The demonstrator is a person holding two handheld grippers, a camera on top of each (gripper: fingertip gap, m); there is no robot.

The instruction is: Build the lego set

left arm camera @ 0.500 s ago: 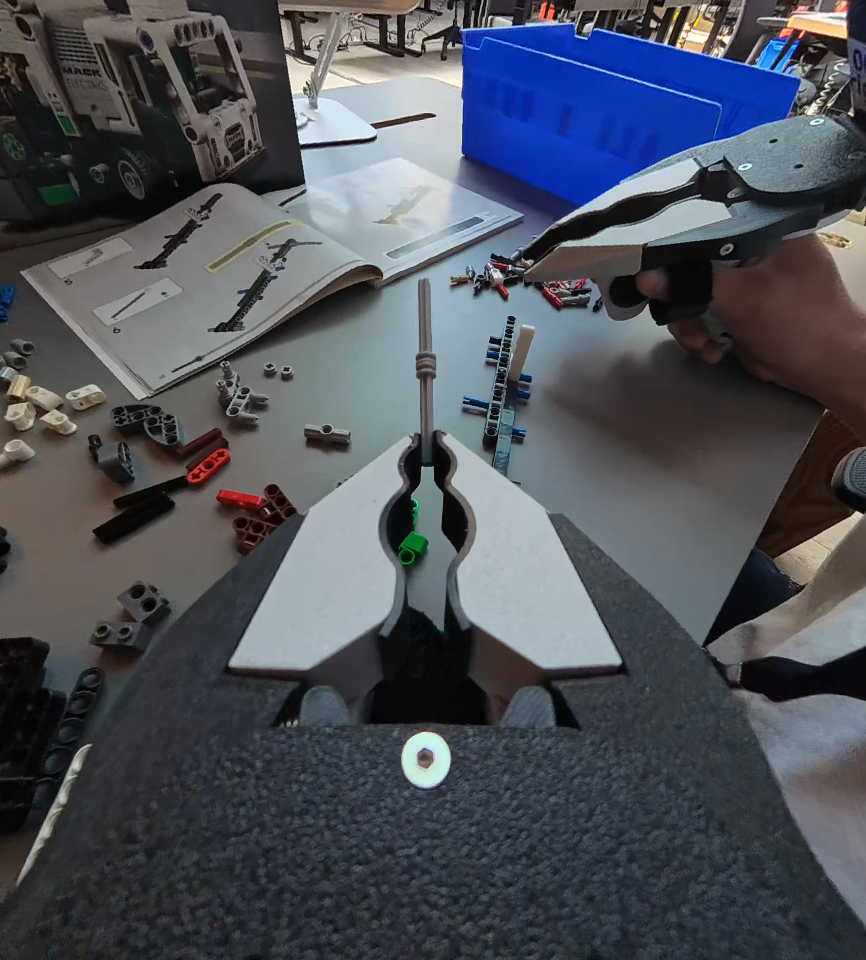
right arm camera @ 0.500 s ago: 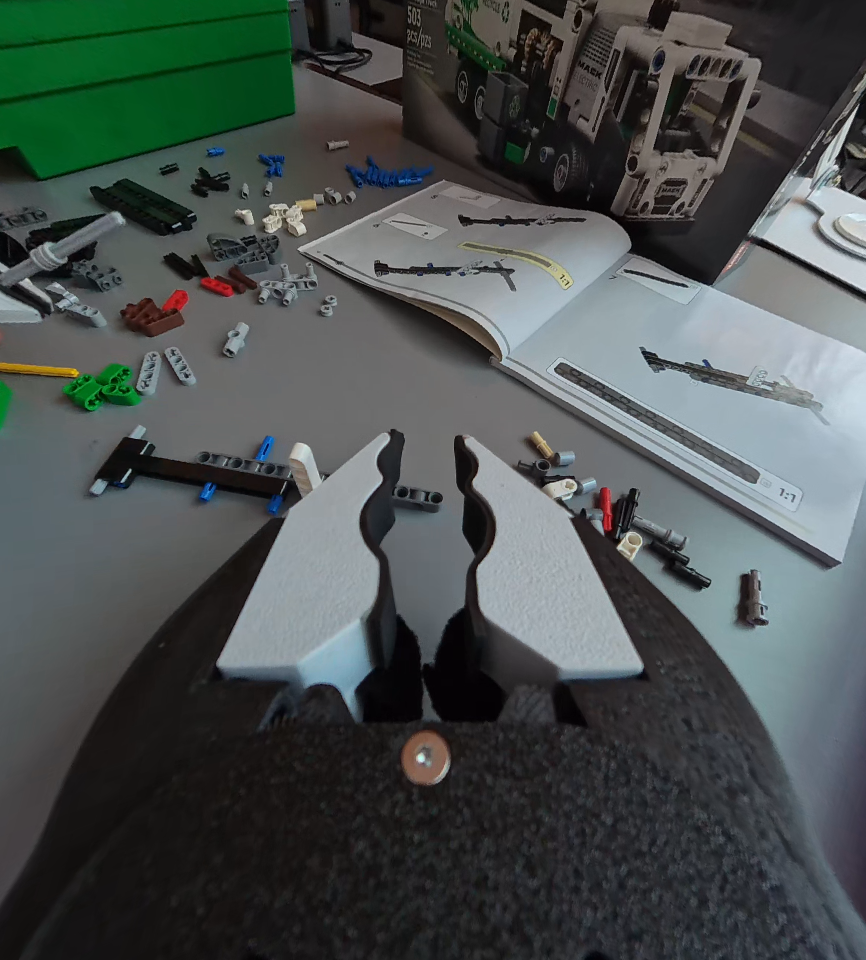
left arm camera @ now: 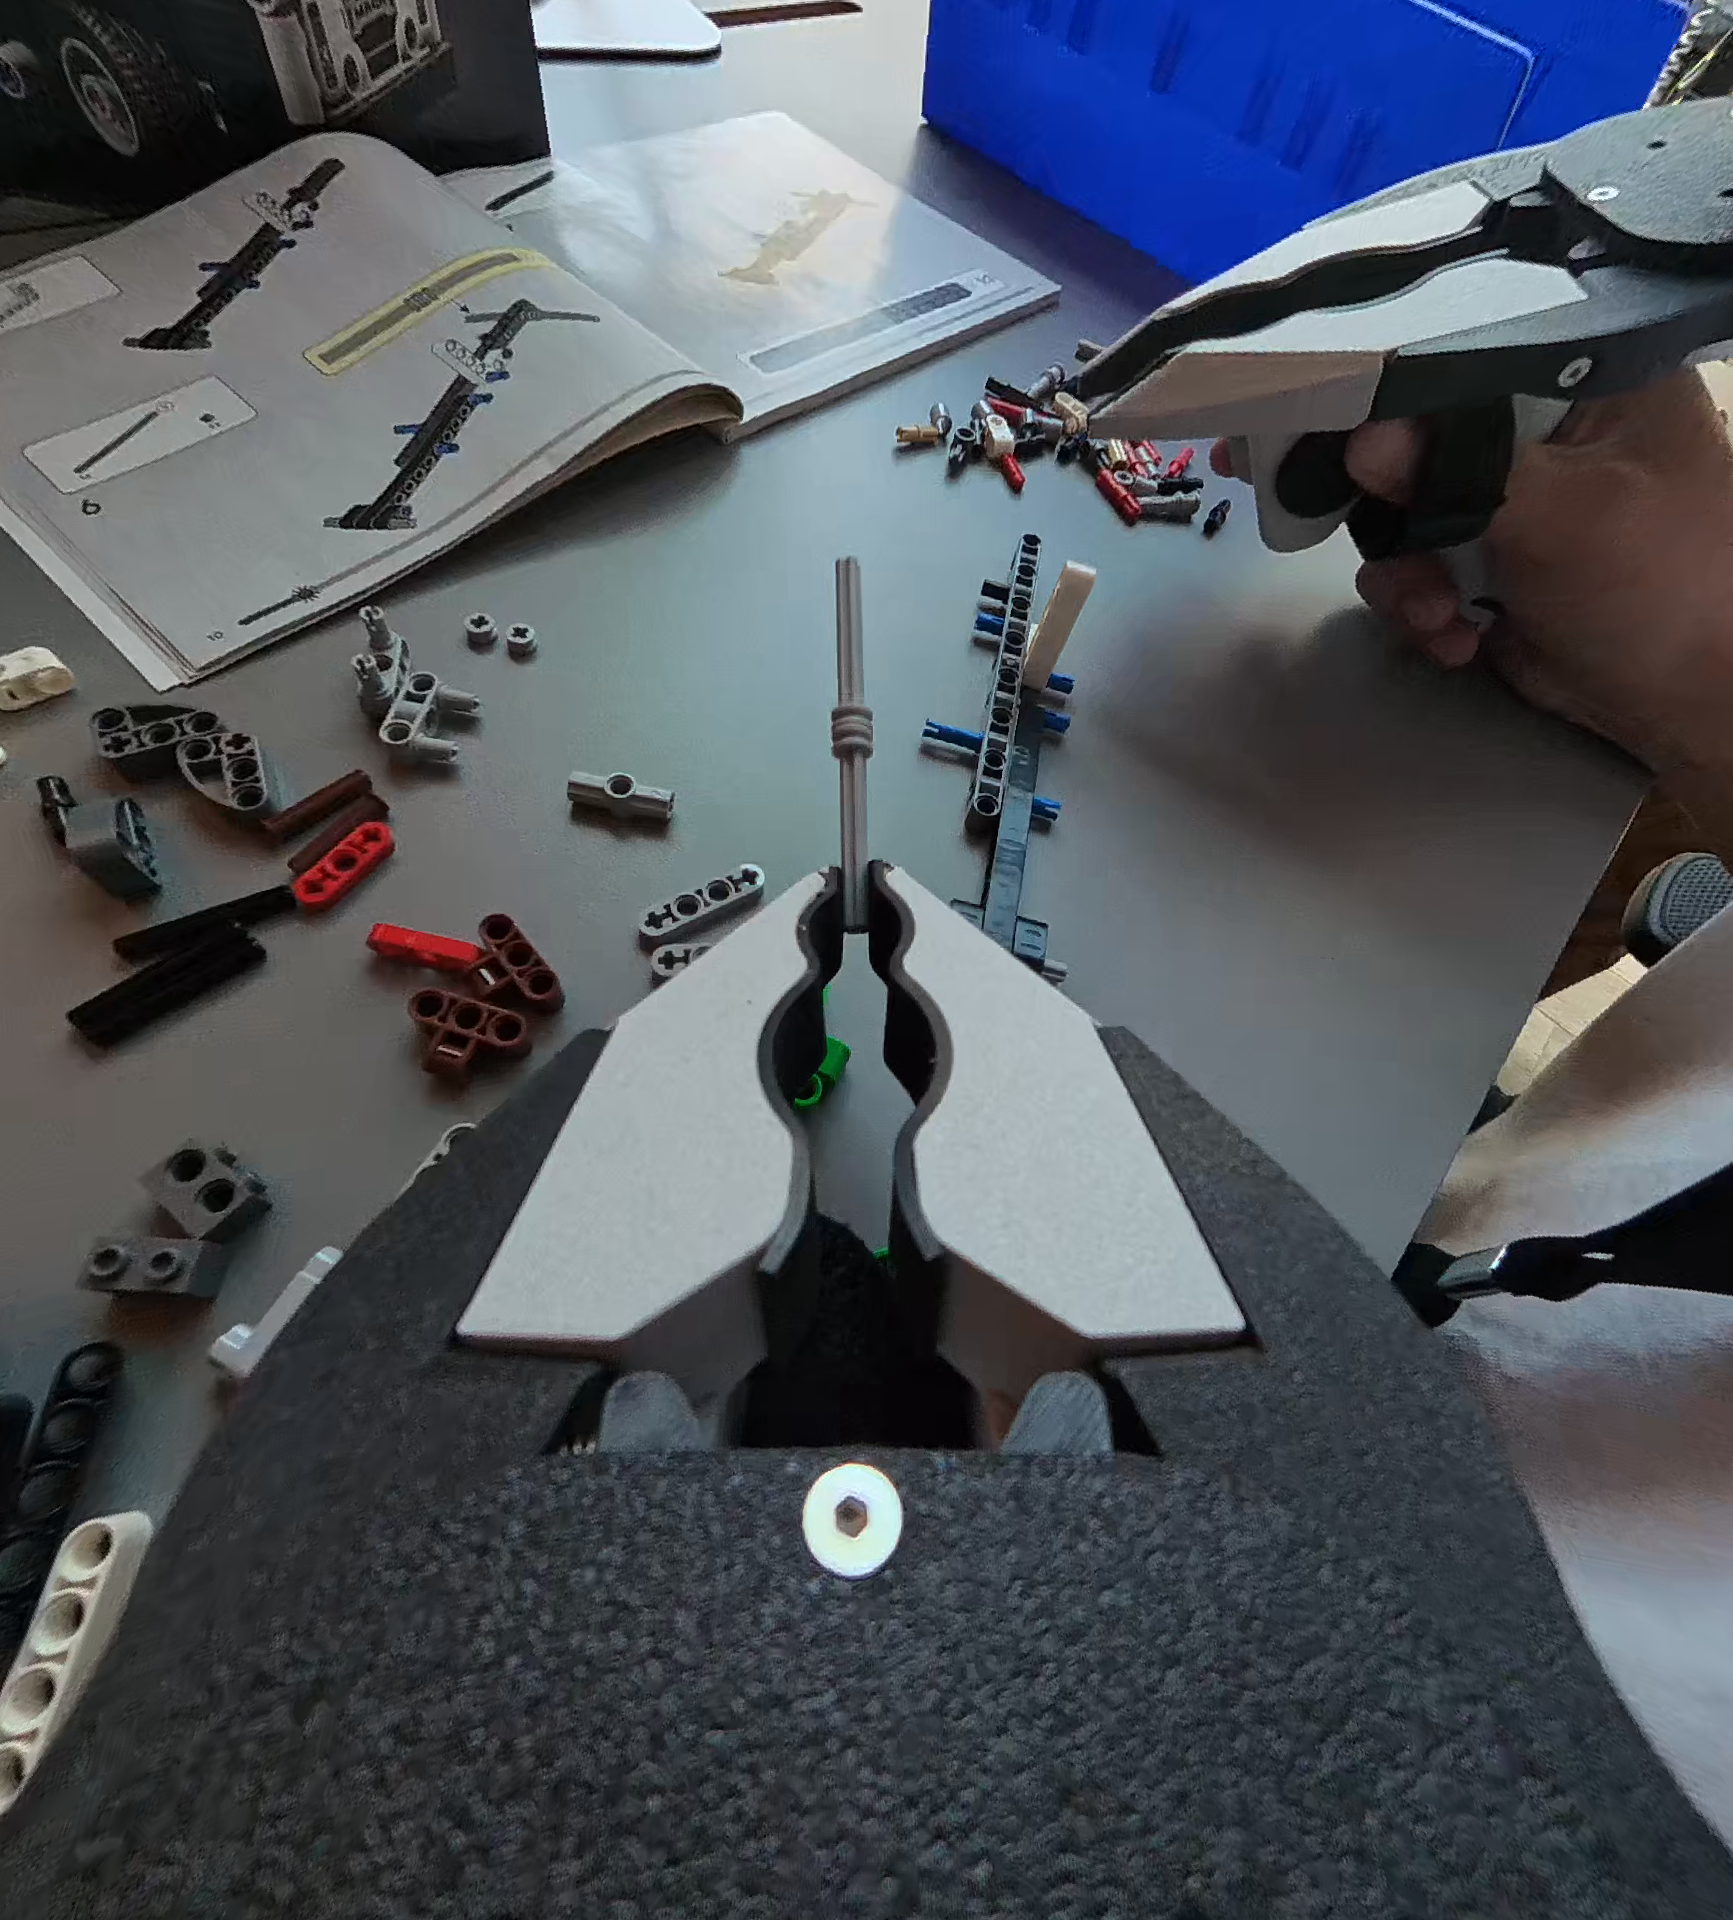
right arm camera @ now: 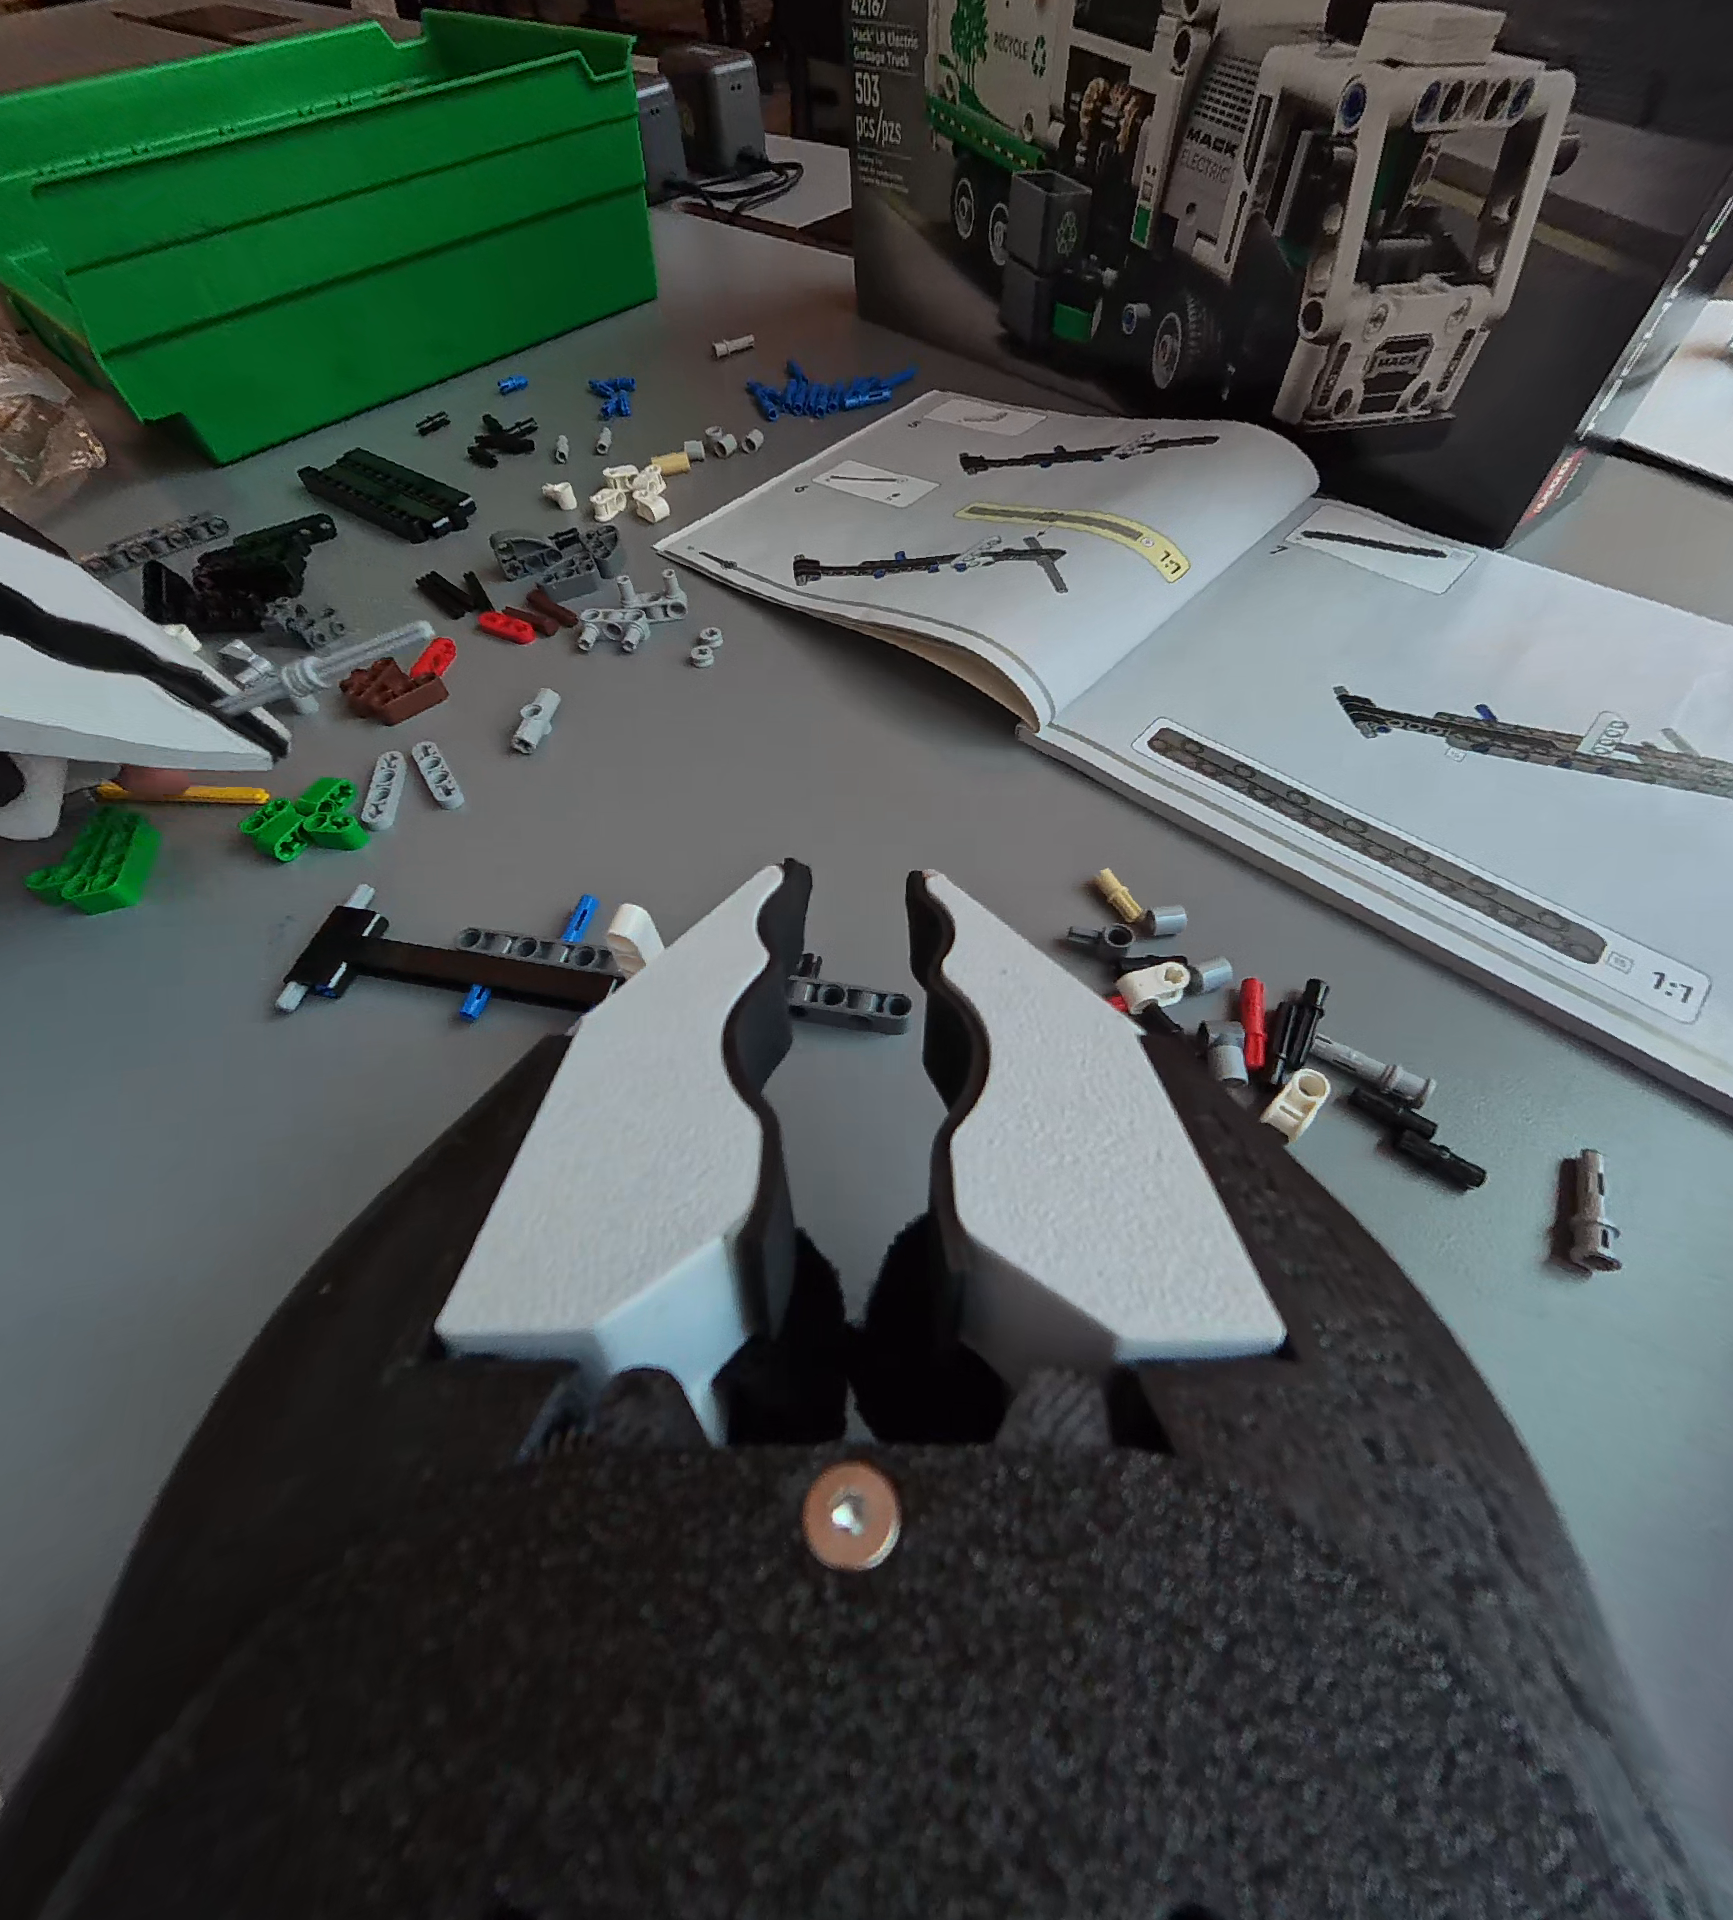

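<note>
We've got the left gripper clamped on the near end of the grey axle, which sticks straight out ahead of the tips, clear of the table w/ a small ribbed bush partway along it. The right gripper is parted and carries nothing; it hangs just above the table, w/ the pin pile right of its tips and the half-built beam running left from under its left finger.

Handling, as we judge it: the axle is light, stiff, thin plastic, smooth enough to twist or slide in the pads if pushed on from the far end. Our hold is only at the very tips (not much bite), so any insertion force should run along the shaft, not across it. The bush looks free to slip along, so better not to grip there.

The pins are tiny & light and will likely skate on the smooth top; we'd take one across its middle, tips low. The beam is rigid but has blue pins sticking out sideways, so hold it by its flat sides btw those. The booklet lies open ahead of the right tips.
</note>
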